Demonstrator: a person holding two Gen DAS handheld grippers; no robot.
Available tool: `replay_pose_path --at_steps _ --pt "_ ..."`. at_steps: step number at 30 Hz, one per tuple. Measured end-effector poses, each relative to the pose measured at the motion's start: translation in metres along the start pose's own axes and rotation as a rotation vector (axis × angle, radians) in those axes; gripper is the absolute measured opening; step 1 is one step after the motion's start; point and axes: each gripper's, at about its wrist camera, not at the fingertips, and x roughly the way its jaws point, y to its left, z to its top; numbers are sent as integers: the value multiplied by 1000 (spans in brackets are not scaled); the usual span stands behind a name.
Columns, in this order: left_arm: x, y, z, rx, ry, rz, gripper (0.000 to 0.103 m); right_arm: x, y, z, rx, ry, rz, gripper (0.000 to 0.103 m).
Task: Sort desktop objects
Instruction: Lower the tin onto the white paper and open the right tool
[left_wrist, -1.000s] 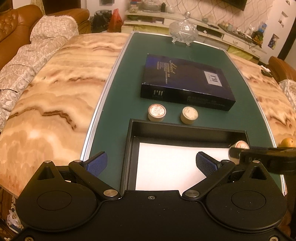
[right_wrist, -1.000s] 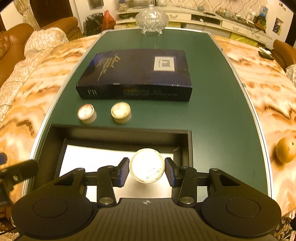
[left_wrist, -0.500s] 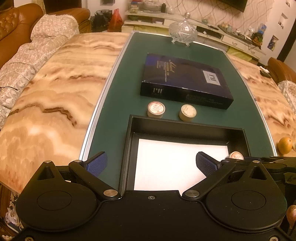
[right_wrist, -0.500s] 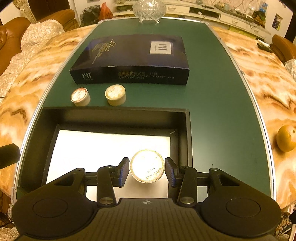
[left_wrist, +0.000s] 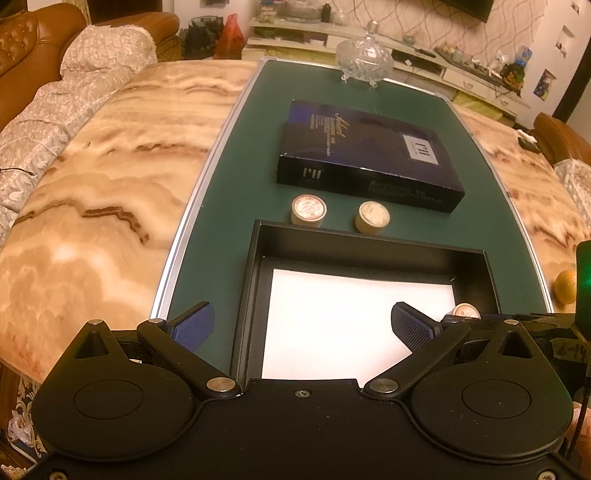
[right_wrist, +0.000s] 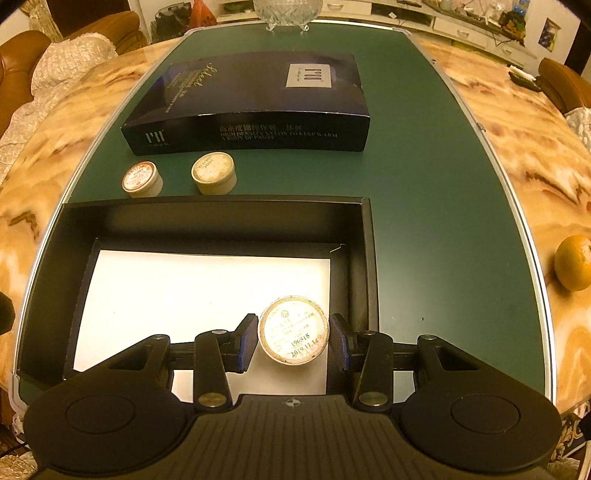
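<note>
My right gripper (right_wrist: 293, 338) is shut on a small round tin (right_wrist: 293, 334) with a printed paper lid. It holds the tin low over the white liner in the near right corner of the black tray (right_wrist: 221, 206). The left wrist view shows this tin (left_wrist: 467, 311) just past my right finger. Two more round tins (right_wrist: 142, 179) (right_wrist: 214, 173) stand on the green mat just beyond the tray's far wall. My left gripper (left_wrist: 303, 325) is open over the near left part of the tray (left_wrist: 369, 242), with nothing between its fingers.
A flat dark blue box (right_wrist: 258, 96) lies on the mat behind the tins, and a glass lidded bowl (left_wrist: 364, 61) stands at the far end. An orange (right_wrist: 574, 262) rests on the marble top right of the mat. A sofa stands at the left.
My right gripper has sunk toward the tray floor with the tin still in its grip. The left gripper has stayed where it was, open.
</note>
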Motion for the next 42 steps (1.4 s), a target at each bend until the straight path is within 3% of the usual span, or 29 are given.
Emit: replay_pose_path --at_steps 42 --pt "1 -1 0 4 8 -13 103 18 5 1 -5 38 -22 45"
